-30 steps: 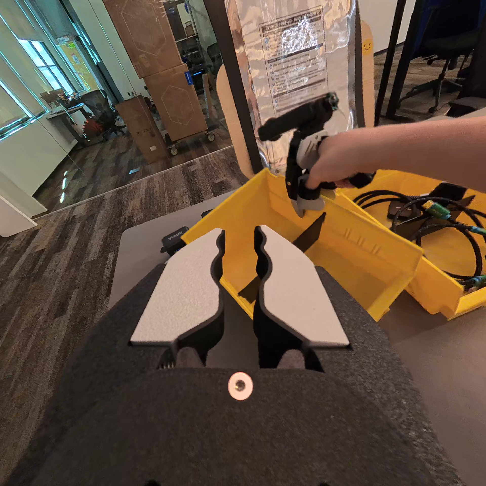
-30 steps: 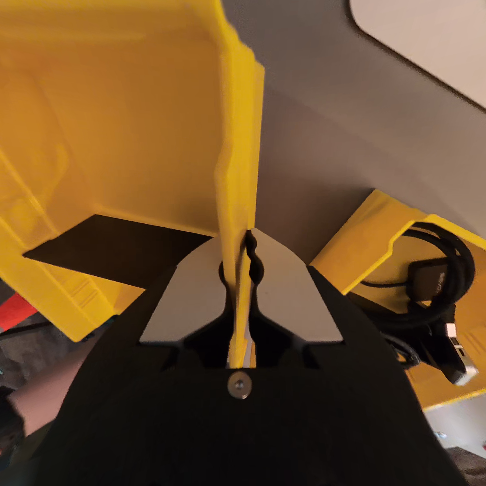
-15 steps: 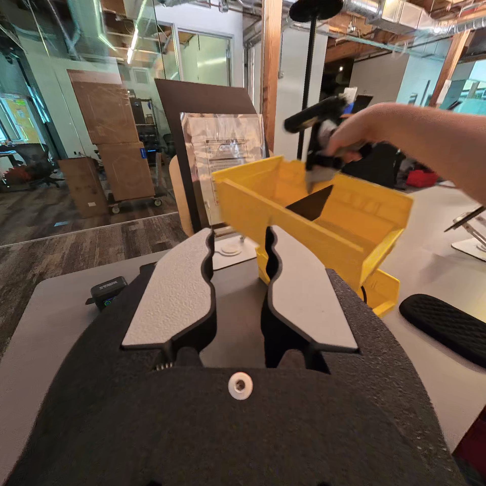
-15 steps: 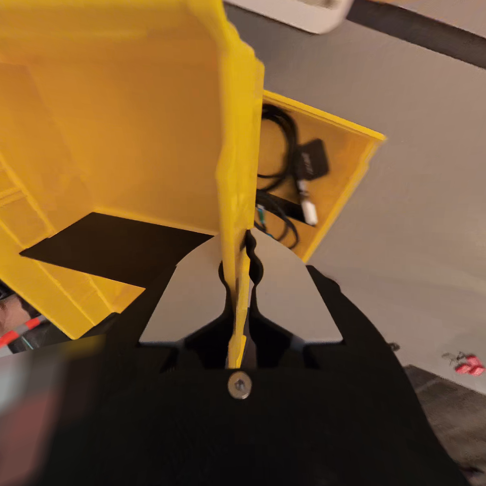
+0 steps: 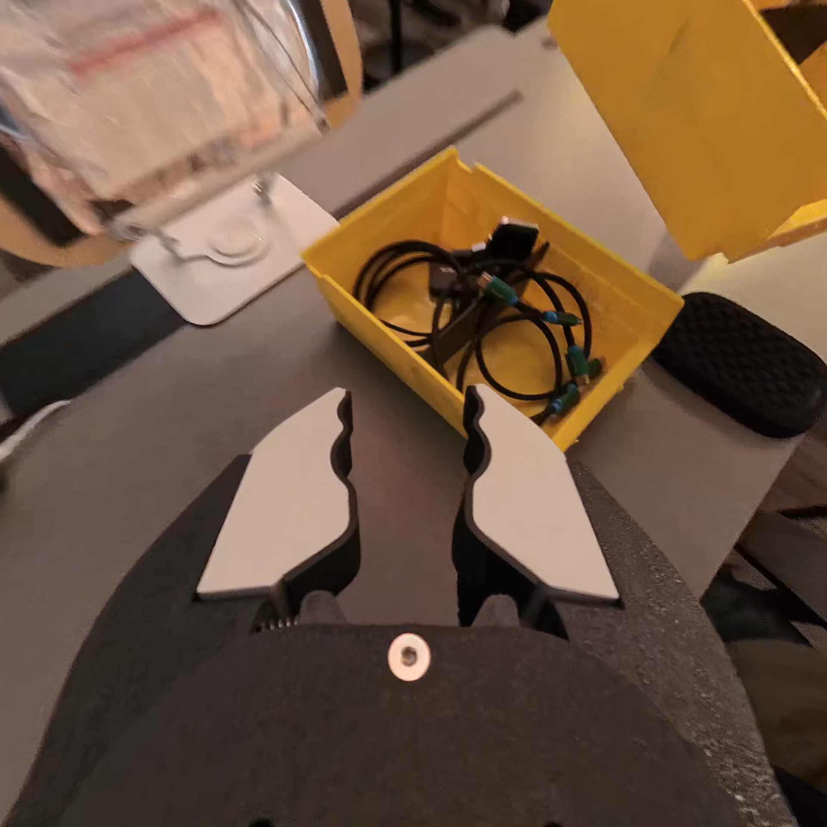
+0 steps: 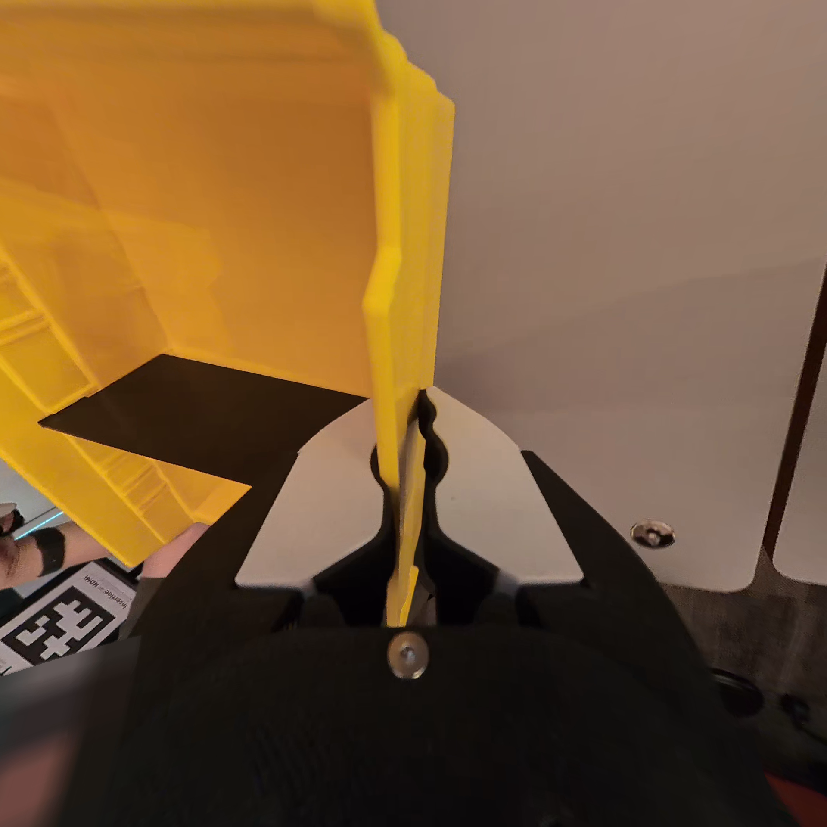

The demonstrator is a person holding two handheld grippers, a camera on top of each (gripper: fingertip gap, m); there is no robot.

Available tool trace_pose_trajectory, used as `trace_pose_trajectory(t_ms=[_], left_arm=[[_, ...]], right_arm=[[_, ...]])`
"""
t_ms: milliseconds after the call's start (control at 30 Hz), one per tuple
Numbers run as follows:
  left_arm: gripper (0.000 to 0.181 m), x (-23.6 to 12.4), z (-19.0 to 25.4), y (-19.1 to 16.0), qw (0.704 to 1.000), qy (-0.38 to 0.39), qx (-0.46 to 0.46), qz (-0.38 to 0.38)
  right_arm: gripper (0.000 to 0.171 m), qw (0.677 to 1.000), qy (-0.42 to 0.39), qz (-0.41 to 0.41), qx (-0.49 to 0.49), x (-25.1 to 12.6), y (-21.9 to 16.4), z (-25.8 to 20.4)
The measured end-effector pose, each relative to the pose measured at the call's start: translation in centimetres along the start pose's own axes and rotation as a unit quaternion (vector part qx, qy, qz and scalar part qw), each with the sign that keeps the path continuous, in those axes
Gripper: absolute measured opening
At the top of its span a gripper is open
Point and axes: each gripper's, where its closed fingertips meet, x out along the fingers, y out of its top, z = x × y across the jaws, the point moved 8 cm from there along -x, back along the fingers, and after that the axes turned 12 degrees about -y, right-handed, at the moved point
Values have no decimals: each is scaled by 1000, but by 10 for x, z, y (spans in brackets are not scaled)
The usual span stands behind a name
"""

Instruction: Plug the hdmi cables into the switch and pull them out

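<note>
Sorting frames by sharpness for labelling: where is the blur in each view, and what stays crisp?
Left wrist view: motion smear on the shiny bag and the lifted yellow bin; the cables in the lower bin stay readable. Right wrist view: the right gripper and the clamped bin wall are crisp; a mosaic patch covers the lower left.

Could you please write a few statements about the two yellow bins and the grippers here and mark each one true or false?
1. The right gripper is shut on a wall of the empty yellow bin. True.
2. The left gripper holds a cable. False: it is open and empty.
3. The black cables lie in the yellow bin on the table. True.
4. The lifted bin is full of cables. False: only a flat black sheet shows inside.
</note>
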Motion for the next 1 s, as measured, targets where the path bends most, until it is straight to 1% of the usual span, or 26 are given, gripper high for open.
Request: trace_pose_trajectory(t_ms=[100,133,200,300,367,433,467,567,700,800,900,1000], left_arm=[[47,53,-1,1,995,-42,-28,-84],[47,70,-2,0,993,-42,-28,-111],[46,97,-7,-5,987,-18,-25,-157],[54,123,-14,-15,976,-2,-39,-214],[52,133,-19,-20,971,7,-51,-235],[48,139,-24,-25,964,17,-58,-258],[46,143,-25,-26,962,9,-61,-266],[20,147,-24,-24,958,-23,-81,-273],[18,150,-25,-22,949,-15,-76,-306],[17,148,-30,-22,949,-8,-78,-306],[14,137,-48,-26,949,7,-104,-298],[10,118,-76,-35,947,30,-145,-286]], right_arm=[[7,1000,17,-5,-3,36,6,20],[8,1000,26,-2,-13,47,9,22],[9,999,33,1,-28,65,15,25],[10,999,15,10,-48,85,23,25],[12,998,-1,29,-61,92,26,22],[13,997,-18,40,-66,95,28,18],[13,996,-22,44,-69,96,28,16],[12,995,-13,65,-79,99,29,11],[9,994,-43,45,-92,103,36,5],[12,994,-22,30,-106,115,42,-6],[11,993,-34,20,-109,126,47,-18],[9,992,-38,12,-121,139,54,-33]])
